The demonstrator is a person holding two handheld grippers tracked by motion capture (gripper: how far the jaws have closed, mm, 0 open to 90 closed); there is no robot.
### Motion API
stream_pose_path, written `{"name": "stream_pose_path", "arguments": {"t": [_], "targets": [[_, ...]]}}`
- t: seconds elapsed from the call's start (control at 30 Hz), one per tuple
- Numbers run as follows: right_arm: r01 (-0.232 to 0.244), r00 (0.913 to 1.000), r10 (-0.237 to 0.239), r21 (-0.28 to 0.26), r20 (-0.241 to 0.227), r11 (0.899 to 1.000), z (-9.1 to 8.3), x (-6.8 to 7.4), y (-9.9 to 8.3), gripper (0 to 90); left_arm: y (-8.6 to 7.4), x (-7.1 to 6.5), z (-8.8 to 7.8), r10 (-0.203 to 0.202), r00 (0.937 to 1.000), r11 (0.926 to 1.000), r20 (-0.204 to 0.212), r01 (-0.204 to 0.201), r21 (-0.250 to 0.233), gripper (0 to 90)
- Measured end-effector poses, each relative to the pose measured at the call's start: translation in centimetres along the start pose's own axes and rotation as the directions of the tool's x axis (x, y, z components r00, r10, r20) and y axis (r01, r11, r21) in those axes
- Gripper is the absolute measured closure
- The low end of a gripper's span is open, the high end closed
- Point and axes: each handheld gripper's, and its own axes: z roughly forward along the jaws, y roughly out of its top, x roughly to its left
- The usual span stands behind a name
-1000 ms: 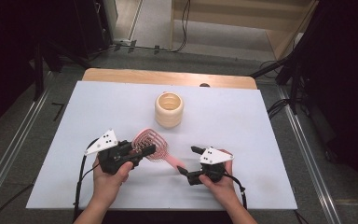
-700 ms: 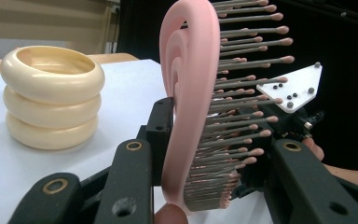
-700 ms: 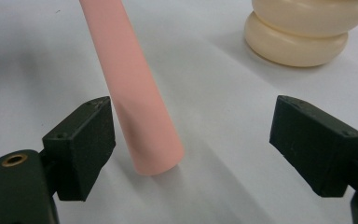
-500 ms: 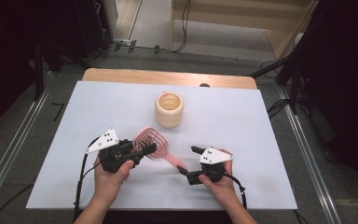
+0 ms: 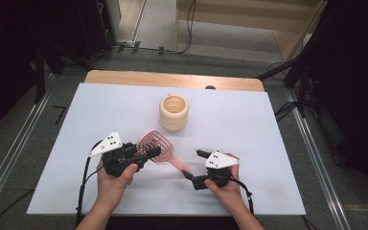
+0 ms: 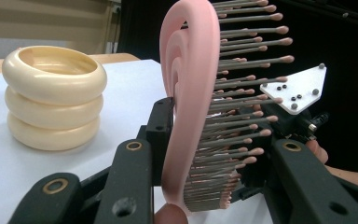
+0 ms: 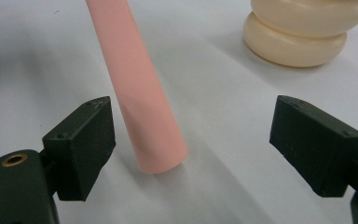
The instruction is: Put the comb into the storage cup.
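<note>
- The left gripper is clenched on the head of the pink hairbrush — its jaws pinch the brush head, which stands on edge between them.
- The right gripper is released: its jaws stand wide to either side of the tip of the brush handle, touching nothing.
- Set against the frames from a second ago, nothing has shifted — both hands sit in the same places, the brush lies at the same slant, and the cream ring-sided cup stands where it did. I judge this a pause before the right gripper closes on the handle, perhaps to take the brush over.
- The left gripper view shows the bristles pointing sideways and the brush head upright on its rim, with the cup off beyond it.
- The right gripper view shows the handle tip resting on the white table, nearer one jaw than the other.
- The high view gives the layout: the brush spans between the two grippers, and the cup sits well apart, farther up the table.
</note>
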Motion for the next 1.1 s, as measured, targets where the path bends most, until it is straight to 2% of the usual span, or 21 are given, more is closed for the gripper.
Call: {"name": "stream_pose_path", "arguments": {"t": [0.53, 1.1], "targets": [[0.0, 1.0, 0.0, -0.002, -0.003, 1.0, 0.0, 0.0, 0.0, 12.5, 0.7, 0.1, 0.3, 0.022, 0.9998, 0.9998, 0.001, -0.022, -0.001, 64.4], [0.004, 1.0, -0.004, -0.004, -0.005, 1.0, -0.1, 0.0, 0.0, 12.5, 2.3, 0.5, 0.5, 0.046, 0.9989, 0.9988, -0.011, -0.046, -0.016, 64.5]]}}
